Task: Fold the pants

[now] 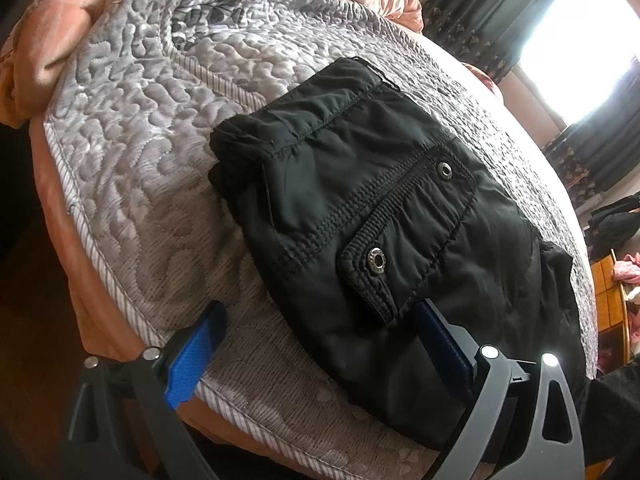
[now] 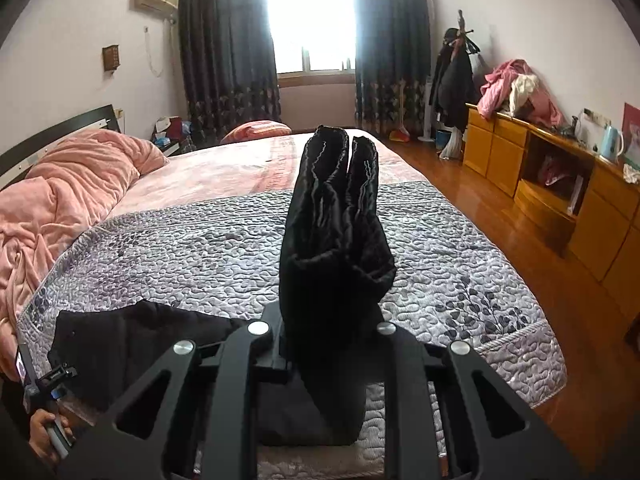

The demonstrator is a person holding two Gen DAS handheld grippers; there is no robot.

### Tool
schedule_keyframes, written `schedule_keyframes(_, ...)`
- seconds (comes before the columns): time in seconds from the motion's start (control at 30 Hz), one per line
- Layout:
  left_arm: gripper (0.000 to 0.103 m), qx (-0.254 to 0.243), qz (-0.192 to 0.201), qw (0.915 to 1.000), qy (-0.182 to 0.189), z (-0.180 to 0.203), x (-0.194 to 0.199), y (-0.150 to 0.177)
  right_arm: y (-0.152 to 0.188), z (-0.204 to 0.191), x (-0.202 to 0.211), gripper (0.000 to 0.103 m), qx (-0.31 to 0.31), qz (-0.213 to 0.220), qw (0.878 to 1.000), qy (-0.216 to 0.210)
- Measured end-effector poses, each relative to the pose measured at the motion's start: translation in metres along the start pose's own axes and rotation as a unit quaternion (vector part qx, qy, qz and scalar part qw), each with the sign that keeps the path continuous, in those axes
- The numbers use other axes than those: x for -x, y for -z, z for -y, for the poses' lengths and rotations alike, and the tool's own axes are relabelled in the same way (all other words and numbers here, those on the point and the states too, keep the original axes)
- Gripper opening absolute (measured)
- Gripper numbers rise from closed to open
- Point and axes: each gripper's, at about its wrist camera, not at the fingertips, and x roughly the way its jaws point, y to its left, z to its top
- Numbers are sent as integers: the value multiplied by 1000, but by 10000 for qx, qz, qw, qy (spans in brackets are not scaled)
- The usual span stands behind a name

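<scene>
While both claws work at the foot of the bed, status reads as follows:

Pants (image 1: 360,216): black, lying on the grey quilt (image 1: 132,168) nr the bed's foot edge; folded into a thick pad, w/ a flap pocket and two metal snaps (image 1: 377,258) facing up.

Lifted part (image 2: 336,224): the leg section of the pants stands upright from the right claw, two hemmed cuffs at the top, side by side.

Left claw (image 1: 320,344): jaws spread wide, nothing pinched. One blue pad (image 1: 196,356) sits over the quilt, clear of the pants; the other is against the near edge of the pants, just below the pocket flap.

Right claw (image 2: 324,344): clamped on the pants; fabric fills the gap btwn the fingers, and the pads are hidden by it.

Quilt: covers the foot of the bed; pink sheet beyond it, pink duvet (image 2: 68,184) bunched nr the headboard.

Room: dark curtains (image 2: 224,60) either side of a bright window; wood dresser (image 2: 560,184) along the wall w/ clothes piled on top; wood floor btwn bed and dresser.

Person: a hand (image 2: 48,432) on the left claw's handle shows low in the right wrist view.
</scene>
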Motion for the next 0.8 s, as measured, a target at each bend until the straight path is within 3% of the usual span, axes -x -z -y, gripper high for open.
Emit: schedule_keyframes(0.8,96,-7,-29,10000,70,-3,-3,-1,-4,-57,-11,18,876,16,9961,91)
